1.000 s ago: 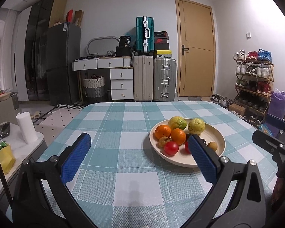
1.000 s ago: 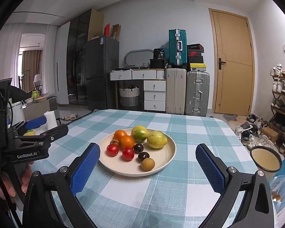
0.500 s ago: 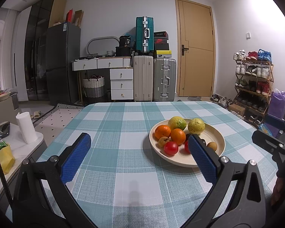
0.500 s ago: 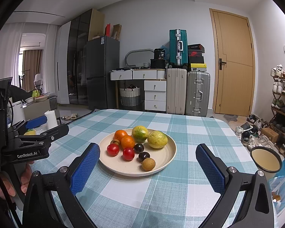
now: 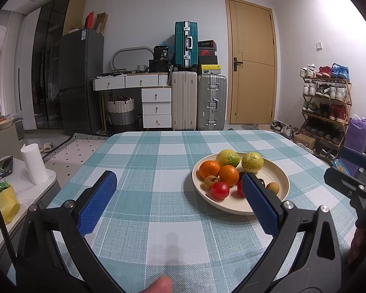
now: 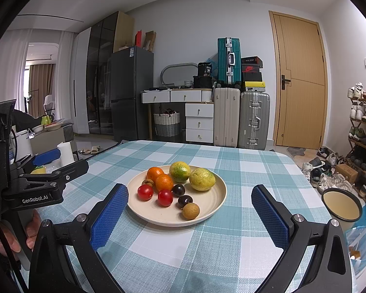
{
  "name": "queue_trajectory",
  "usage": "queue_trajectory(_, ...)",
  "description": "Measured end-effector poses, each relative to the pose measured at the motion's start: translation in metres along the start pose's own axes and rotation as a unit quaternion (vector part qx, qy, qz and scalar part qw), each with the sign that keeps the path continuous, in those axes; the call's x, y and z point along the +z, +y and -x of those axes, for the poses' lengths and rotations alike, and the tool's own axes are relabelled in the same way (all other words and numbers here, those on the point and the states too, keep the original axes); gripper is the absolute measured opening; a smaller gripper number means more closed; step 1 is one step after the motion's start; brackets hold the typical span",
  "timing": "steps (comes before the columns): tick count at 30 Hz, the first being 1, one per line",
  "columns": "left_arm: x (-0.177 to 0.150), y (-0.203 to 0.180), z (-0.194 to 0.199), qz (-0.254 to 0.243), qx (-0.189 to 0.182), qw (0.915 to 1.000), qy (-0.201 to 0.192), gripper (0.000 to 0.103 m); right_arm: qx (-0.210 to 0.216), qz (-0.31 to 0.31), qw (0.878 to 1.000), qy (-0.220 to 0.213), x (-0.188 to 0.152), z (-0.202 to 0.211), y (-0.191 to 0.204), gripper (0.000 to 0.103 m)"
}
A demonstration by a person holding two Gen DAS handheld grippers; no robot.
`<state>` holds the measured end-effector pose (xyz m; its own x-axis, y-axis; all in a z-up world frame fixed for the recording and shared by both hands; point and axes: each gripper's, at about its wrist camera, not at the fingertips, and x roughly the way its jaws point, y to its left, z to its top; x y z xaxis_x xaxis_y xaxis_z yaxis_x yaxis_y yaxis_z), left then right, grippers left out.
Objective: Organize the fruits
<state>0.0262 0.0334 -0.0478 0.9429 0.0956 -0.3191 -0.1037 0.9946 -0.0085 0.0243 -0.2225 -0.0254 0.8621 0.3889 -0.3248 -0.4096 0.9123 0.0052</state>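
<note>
On the plate [image 6: 217,195]: 2 oranges [image 6: 164,182], 2 green-yellow citrus [image 6: 202,179], 2 red tomatoes [image 6: 165,197], 2 dark plums [image 6: 185,200], 2 brown longans [image 6: 191,211]. 10 fruits total.

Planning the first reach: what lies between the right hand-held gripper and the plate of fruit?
Only bare checked tablecloth: in the right wrist view nothing sits between the open right hand-held gripper and the plate.

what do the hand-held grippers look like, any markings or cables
Both are black plastic frames with two fingers faced in blue textured pads and silver screws at the joints. The left hand-held gripper carries white "GenRobot.AI" lettering on its side, with a thin black cable beside it. The right hand-held gripper shows no lettering here.
</note>
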Motion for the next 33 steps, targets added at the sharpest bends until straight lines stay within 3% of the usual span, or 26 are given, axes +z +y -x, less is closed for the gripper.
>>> queue_trajectory(33,0.0016,-0.0012,0.001,-0.003,-0.007,1.0,0.002,0.102,0.0,-0.001,1.0,0.0,0.0001,0.0001,-0.0003,0.103)
